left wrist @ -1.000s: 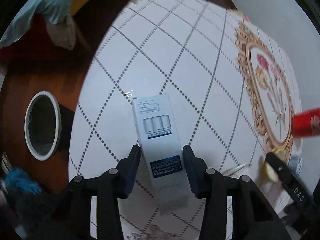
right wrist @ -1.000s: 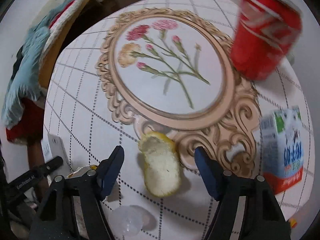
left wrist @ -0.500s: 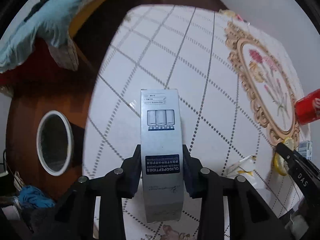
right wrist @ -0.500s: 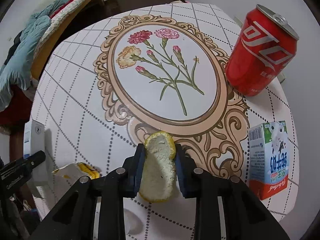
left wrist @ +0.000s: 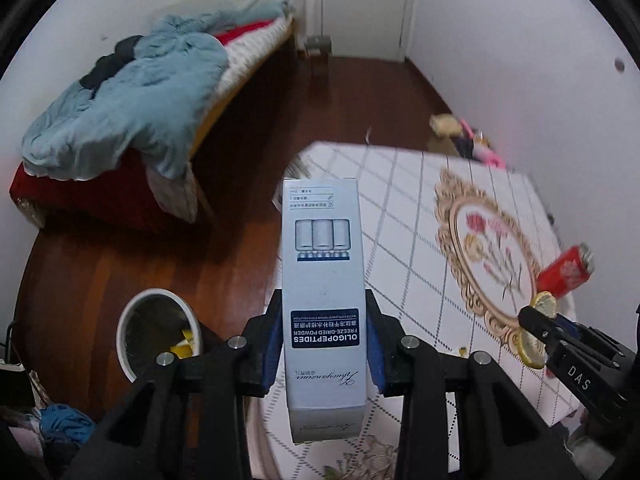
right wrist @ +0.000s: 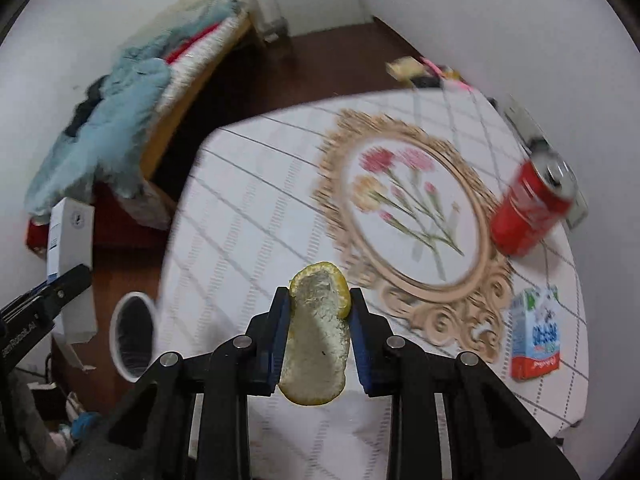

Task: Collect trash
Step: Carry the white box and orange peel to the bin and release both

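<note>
1. At the far left, on the dark wooden floor (left wrist: 100, 272), stands a white-rimmed trash bin (left wrist: 158, 332) with yellow scraps inside. It sits below the table's left edge.
2. The left gripper (left wrist: 324, 340) is pinched tight on a tall white carton box (left wrist: 322, 280), its blue pads pressed flat against both long sides. The box is lifted clear of the table, held over the table's left edge, its printed label reading upside down.
3. In the right wrist view the same box shows at the left margin, above the floor and the bin.
4. The table (right wrist: 256, 216) carries a white cloth with a dotted grid and an ornate gold oval frame of flowers (right wrist: 412, 204).
5. The right gripper (right wrist: 318, 336) is squeezed on a piece of citrus peel (right wrist: 318, 336), pale pith facing the camera, yellow rind at its edges. The peel is raised above the cloth, in front of the frame.
6. Right of the frame a red soda can (right wrist: 532, 208) stands on the cloth, blurred.
7. Nearer the right edge a small milk carton (right wrist: 536, 336) stands, apart from the can.
8. Behind, a bed (left wrist: 132, 112) holds a rumpled blue blanket.
</note>
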`<state>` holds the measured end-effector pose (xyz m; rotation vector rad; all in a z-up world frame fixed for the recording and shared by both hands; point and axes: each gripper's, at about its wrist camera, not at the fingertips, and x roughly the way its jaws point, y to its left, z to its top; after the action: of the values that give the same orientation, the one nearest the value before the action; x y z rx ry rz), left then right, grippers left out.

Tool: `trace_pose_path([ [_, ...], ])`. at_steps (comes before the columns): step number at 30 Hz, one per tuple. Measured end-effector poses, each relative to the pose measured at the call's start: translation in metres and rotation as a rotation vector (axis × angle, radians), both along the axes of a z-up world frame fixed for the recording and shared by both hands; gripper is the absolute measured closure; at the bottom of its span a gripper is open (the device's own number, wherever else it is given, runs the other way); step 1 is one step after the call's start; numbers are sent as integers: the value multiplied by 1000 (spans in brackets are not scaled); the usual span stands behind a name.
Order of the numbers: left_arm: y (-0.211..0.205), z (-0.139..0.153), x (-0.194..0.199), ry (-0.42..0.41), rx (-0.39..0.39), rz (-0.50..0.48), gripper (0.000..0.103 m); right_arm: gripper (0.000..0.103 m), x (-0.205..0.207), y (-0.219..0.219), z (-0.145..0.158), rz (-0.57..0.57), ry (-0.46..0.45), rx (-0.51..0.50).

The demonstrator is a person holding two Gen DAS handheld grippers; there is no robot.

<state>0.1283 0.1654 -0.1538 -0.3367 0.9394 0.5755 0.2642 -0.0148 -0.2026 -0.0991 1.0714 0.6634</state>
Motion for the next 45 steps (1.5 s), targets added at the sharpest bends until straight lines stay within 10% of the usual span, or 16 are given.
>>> trace_pose_path([
  [14,129,23,-118,-53,20,222,71,73,-111,192,32,323,12,80],
  [20,198,-34,-162,16,-51,331,71,73,-164,298,-33,445,98,-4],
  [33,317,-212,-207,118,-477,466,69,73,-212,439,-228,563,342,-243],
  [35,326,-224,-208,134,-502,478,63,73,-216,449,-245,578,353,-269],
  [37,332,-233,-212,137,-511,497,26,73,-219,458,-259,595,368,-293],
  [40,335,-232,-224,119,-483,534,14,70,-219,472,-276,606,378,-328],
  [45,337,-235,-236,163,-412,582,0,1,-221,478,-280,638,355,-381],
])
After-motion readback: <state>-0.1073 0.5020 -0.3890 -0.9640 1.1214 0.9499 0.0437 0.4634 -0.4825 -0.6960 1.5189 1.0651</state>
